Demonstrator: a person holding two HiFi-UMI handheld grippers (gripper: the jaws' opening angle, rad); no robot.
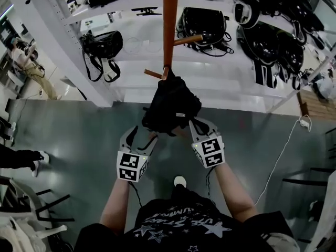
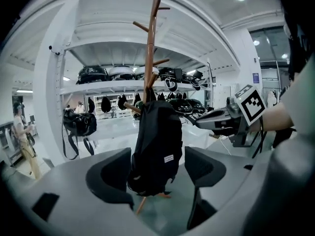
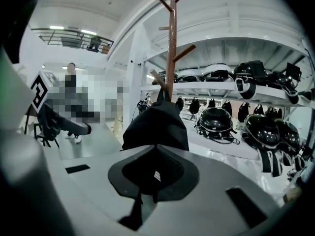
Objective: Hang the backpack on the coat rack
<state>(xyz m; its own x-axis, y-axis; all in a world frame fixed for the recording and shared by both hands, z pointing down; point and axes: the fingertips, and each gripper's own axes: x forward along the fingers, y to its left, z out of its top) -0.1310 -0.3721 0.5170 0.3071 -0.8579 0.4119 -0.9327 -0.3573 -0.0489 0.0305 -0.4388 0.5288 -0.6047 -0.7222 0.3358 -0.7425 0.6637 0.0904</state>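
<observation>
A black backpack (image 1: 170, 106) hangs from a low peg of the wooden coat rack (image 1: 170, 20), caught by its top loop, its long axis upright in the gripper views: top at 12 o'clock against the pole, base at 6 o'clock, clear of the floor. From the head view the bag's base swings toward the person at 6 o'clock. The left gripper (image 1: 140, 134), at the bag's 7 o'clock, has its jaws spread wide, the bag's lower part showing in the gap without visible pressure from either jaw. The right gripper (image 1: 199, 130), at the bag's 5 o'clock, has its jaws closed on black backpack material, a strap trailing below them. A small white label sits on the bag's side; its print is too small to read. Square black-and-white markers cover each gripper's cube. The floor (image 1: 94, 135) is glossy grey-green, with a white cable (image 1: 286, 146) lying at 3 o'clock. White shelving (image 1: 157, 51) at 12 o'clock carries rows of black helmets and bags.
</observation>
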